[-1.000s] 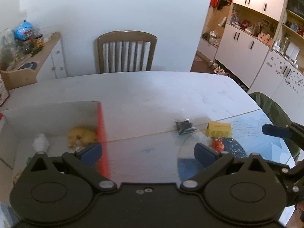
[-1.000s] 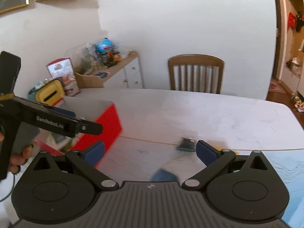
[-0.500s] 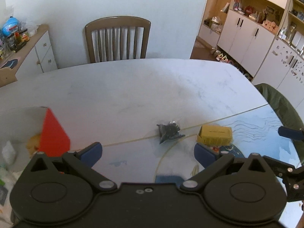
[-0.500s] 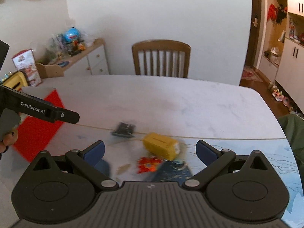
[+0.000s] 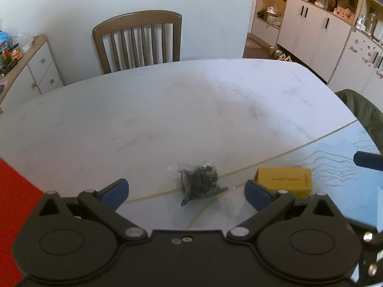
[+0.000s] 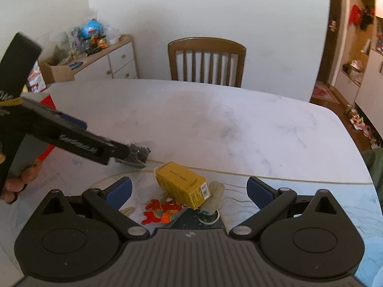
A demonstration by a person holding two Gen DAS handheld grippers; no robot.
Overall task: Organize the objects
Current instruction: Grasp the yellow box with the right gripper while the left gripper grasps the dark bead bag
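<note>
Left gripper (image 5: 185,192): jaws spread wide, grasping nothing. It is lined up on the bag (image 5: 200,183), which lies between the pads on the table (image 5: 167,110); judged a pre-grasp approach.
Bag: small clear packet of dark pieces, flat on the table at the seam where the white top meets the blue mat (image 5: 335,167). In the right view the left gripper's tip overlaps it; contact cannot be told.
Right gripper (image 6: 189,191): jaws spread wide, grasping nothing. It hangs above the cluster near the table edge, likely waiting its turn.
Yellow box (image 6: 182,184): lies on its side, just right of the bag, tilted against a pale roll (image 6: 213,198).
Red toy (image 6: 160,211): flat on the mat, just beside the box, at the near edge.
Red bin (image 5: 14,205): only its red wall shows at far left; judged the destination, contents not in view.
Task state: bag, box, toy and roll all lie outside the bin, so sorting is unfinished.
Risk: the packet is thin and slack; pads may skid on the film unless they close low around the dark contents.
</note>
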